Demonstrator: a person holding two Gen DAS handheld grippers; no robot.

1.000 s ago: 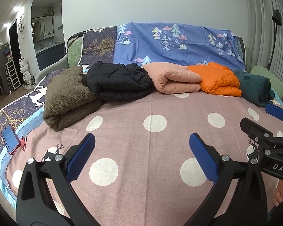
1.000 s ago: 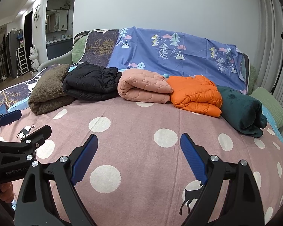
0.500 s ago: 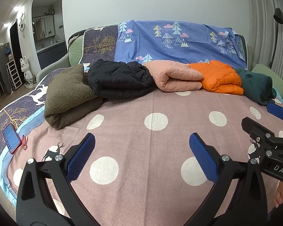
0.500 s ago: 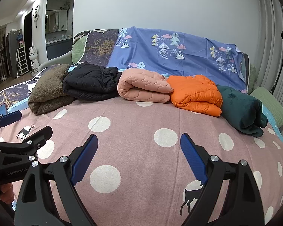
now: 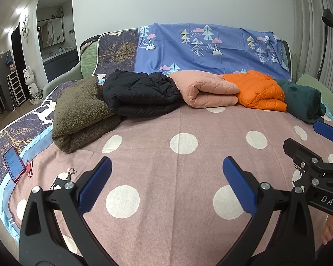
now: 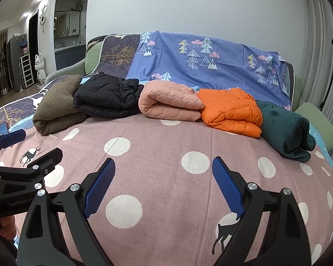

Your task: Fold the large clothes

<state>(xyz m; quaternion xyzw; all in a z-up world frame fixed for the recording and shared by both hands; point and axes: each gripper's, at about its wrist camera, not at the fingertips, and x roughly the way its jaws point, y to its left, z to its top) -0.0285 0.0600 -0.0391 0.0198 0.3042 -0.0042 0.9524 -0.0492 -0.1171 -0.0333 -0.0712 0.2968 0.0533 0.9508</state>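
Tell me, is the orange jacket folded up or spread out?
Folded. The orange jacket sits as a compact bundle with stacked layers at its front edge, between the pink quilt and the dark green blanket.

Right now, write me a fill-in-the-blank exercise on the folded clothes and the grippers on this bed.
1. The folded row holds ____ garments, from the brown fleece to the dark green fleece.
2. Between the black puffer jacket and the orange puffer jacket lies the ____ quilted one.
3. The left gripper and right gripper both stand ____, holding nothing.
4. The phone has a ____ case.

Missing words: five; pink; open; red
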